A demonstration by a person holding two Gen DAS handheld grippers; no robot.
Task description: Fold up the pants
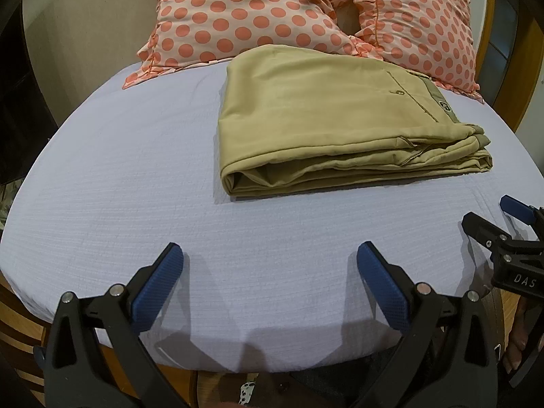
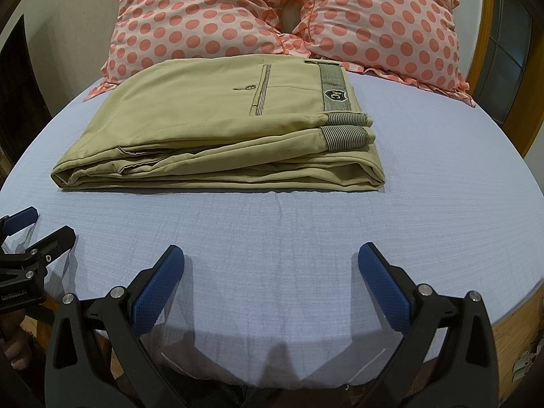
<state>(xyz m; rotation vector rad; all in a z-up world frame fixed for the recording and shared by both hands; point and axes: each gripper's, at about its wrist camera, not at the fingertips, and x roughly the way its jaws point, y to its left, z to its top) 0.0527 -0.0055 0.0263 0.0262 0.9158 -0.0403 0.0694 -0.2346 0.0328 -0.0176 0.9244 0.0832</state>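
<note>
The khaki pants (image 1: 326, 115) lie folded in a flat stack on the light blue bed sheet (image 1: 119, 176), back pocket and striped waistband up; they also show in the right wrist view (image 2: 221, 125). My left gripper (image 1: 270, 258) is open and empty, hovering over the sheet near the bed's front edge, well short of the pants. My right gripper (image 2: 271, 259) is open and empty, also over the front of the sheet (image 2: 442, 187). Each gripper shows at the edge of the other's view: the right gripper (image 1: 489, 214) and the left gripper (image 2: 44, 224).
Two pink polka-dot pillows (image 1: 244, 13) (image 1: 418, 27) lean behind the pants at the head of the bed; they also show in the right wrist view (image 2: 204, 23) (image 2: 384, 23). A wooden bed frame (image 2: 510, 333) borders the mattress.
</note>
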